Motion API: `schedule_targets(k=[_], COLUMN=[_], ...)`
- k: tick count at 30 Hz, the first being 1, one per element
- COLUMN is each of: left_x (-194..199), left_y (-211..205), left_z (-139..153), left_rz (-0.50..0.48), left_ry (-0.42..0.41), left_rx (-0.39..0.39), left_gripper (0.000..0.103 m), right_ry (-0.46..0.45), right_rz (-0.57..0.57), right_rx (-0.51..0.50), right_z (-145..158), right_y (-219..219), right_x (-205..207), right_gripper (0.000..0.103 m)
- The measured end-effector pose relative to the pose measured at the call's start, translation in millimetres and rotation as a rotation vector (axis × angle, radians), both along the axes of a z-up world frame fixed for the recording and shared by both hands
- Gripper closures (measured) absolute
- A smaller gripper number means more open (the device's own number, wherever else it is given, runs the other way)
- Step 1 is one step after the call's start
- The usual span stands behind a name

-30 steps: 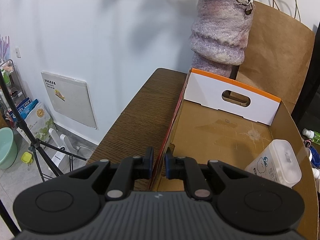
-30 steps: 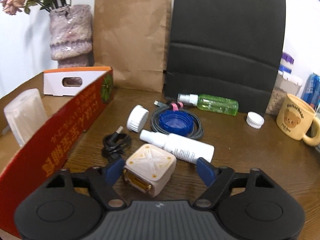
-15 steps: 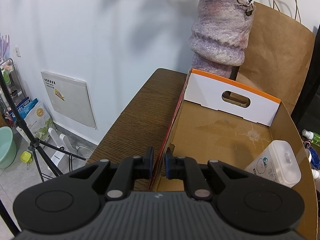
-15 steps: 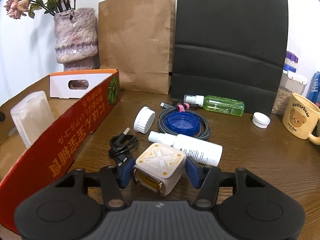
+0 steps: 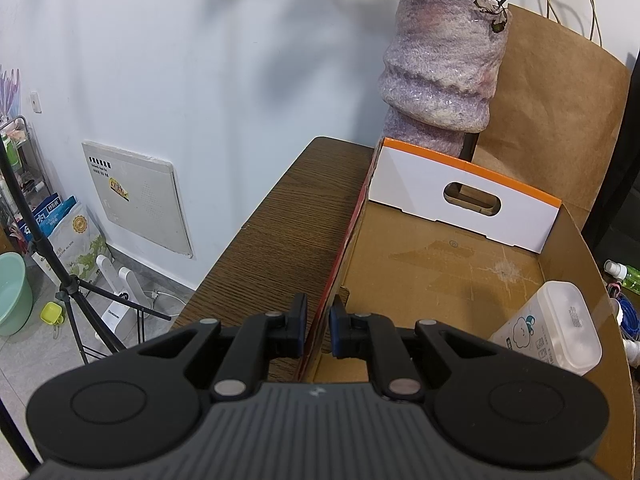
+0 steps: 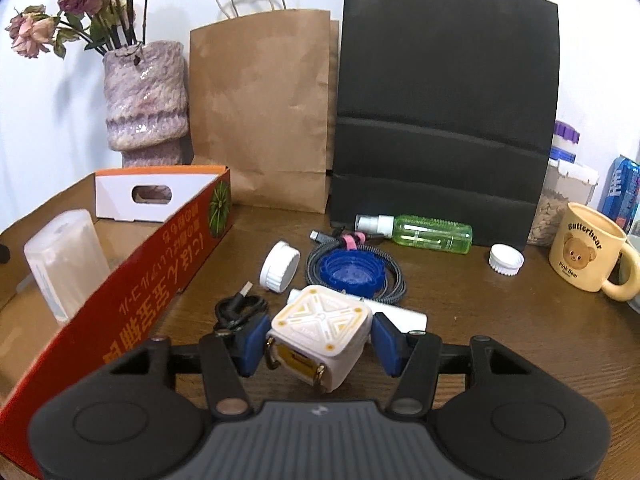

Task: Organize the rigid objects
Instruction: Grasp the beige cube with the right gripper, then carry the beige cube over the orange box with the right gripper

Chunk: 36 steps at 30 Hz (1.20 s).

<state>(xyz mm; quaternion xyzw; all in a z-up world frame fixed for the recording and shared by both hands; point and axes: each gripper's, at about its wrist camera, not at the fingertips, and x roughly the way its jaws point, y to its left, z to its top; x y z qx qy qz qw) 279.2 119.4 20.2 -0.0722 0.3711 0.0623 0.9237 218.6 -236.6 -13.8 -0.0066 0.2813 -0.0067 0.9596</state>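
The cream cube (image 6: 320, 330) sits clenched between the right gripper (image 6: 318, 344) pads, just right of the cardboard box (image 6: 132, 292). Behind the cube lie a white bottle (image 6: 400, 316), black cable (image 6: 236, 310), blue lid (image 6: 352, 268) and green bottle (image 6: 430, 233). The left gripper (image 5: 318, 330) pinches the box's wall; a plastic container (image 5: 554, 332) stands inside.

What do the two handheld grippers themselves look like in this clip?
The left gripper and right gripper match: ribbed dark grey body with a small white logo, matte black linkage arms with silver pivot pins, round black discs at the sides, blue pads on the fingertips. No cables or hands show.
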Motion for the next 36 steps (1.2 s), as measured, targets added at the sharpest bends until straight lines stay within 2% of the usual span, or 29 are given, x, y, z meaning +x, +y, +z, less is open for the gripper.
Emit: schedule_targets(k=[12, 24, 36], left_x=[-0.1, 0.0, -1.1], left_y=[0.1, 0.0, -0.3], left_z=[-0.1, 0.0, 0.9], left_rz=[0.000, 0.000, 0.003], left_ry=[0.000, -0.001, -0.007], left_rx=[0.000, 0.001, 0.012], left_gripper=[0.091, 0.091, 0.091], right_ry=[-0.096, -0.191, -0.187], right_rz=[0.031, 0.139, 0.290], right_rx=[0.025, 0.036, 0.057], right_z=[27.7, 57.5, 72.9], right_y=[19.5, 68.7, 124.5], right_x=[5.0, 20.5, 53.1], right_gripper=[0.048, 0.048, 0.048])
